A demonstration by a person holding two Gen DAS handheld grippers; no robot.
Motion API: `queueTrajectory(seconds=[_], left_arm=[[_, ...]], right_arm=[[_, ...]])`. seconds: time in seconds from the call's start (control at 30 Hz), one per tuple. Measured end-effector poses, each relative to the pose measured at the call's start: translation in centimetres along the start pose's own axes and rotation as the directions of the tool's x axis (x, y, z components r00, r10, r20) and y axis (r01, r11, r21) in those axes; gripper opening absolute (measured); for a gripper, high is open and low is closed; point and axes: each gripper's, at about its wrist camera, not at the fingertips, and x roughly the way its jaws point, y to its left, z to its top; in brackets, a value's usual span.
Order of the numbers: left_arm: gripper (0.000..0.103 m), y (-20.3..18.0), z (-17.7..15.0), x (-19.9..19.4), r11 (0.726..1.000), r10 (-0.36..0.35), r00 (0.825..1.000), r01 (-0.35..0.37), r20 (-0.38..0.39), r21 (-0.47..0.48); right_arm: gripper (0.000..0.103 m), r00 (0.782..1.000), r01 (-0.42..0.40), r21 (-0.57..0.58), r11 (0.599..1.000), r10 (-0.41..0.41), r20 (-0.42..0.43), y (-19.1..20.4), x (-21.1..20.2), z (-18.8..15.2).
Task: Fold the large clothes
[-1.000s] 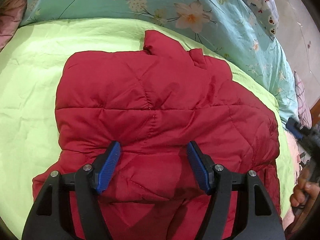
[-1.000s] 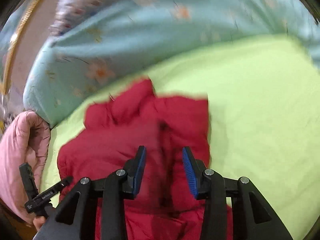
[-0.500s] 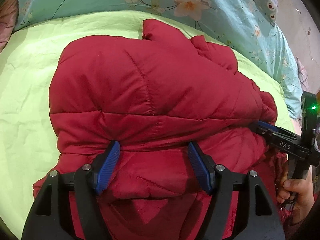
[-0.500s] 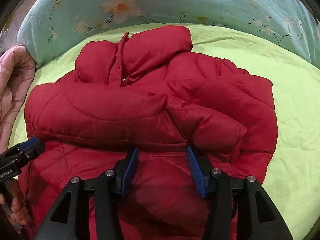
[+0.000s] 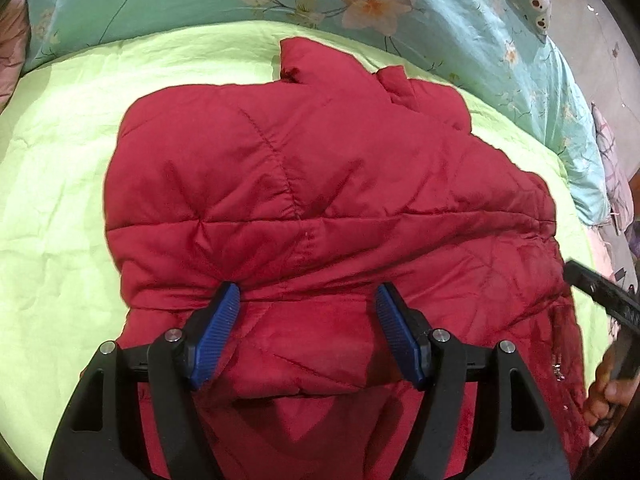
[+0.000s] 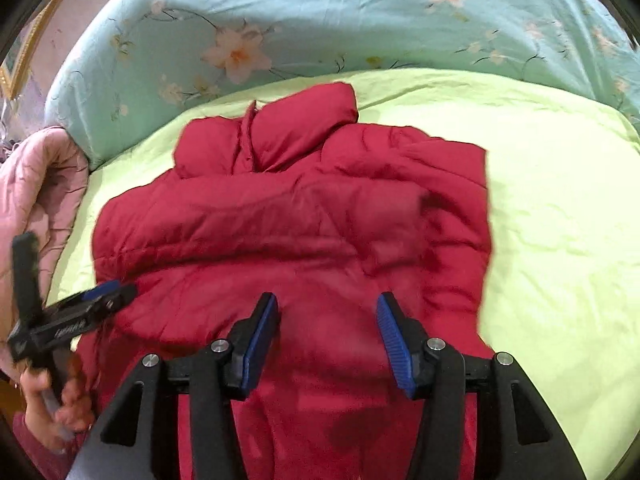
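While both claws hang spread above the near half of the jacket (image 5: pixel 320 200), I read this as the pause between folds. My left claw (image 5: pixel 308 328) has its blue pads wide apart with red quilting showing between them, pinching nothing; my right claw (image 6: pixel 326 336) is likewise agape and empty, though its view is slightly smeared. In the right view I can also see the left claw low at the jacket's left edge, and in the left view the right one sits at the far right edge.

The jacket lies on the green sheet (image 5: pixel 60 200) of the bed, its collar (image 6: pixel 304 124) pointing away from me toward the floral quilt (image 6: pixel 320 20). A puffy band lies doubled across the middle, so I judge one fold is done: the bundle is squat, but the hem nearest me trails loose under the claws. A pink blanket (image 6: pixel 44 184) sits off to the left, clear of the work.

Next, I think, each claw needs to drop onto the near hem, one toward each corner, bite through the thick padding, and carry it up over the doubled band toward the collar. Padding this springy will likely push back, so a deep, even grip on both sides matters.
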Motion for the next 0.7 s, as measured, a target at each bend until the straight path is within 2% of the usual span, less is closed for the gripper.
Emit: queueTrajectory(seconds=[0.13, 0.27, 0.7], left_arm=[[0.071, 0.1, -0.9, -2.3, 0.999, -0.012, 1.0, 0.013, 0.017, -0.037], [0.071, 0.7, -3.4, -4.9, 0.997, -0.018, 0.999, 0.02, 0.031, -0.076], [0.071, 3.1, -12.5, -12.4, 0.992, 0.011, 0.997, -0.002, 0.077, -0.122]], right_arm=[[0.053, 0.999, -0.036, 0.009, 0.999, 0.036, 0.019, -0.6, -3.6, -2.0], [0.053, 0.998, -0.062, 0.01, 0.998, 0.062, 0.024, -0.7, -6.1, -4.4], [0.053, 0.996, -0.092, 0.054, 0.994, 0.092, -0.001, -1.4, -10.0, -11.8]])
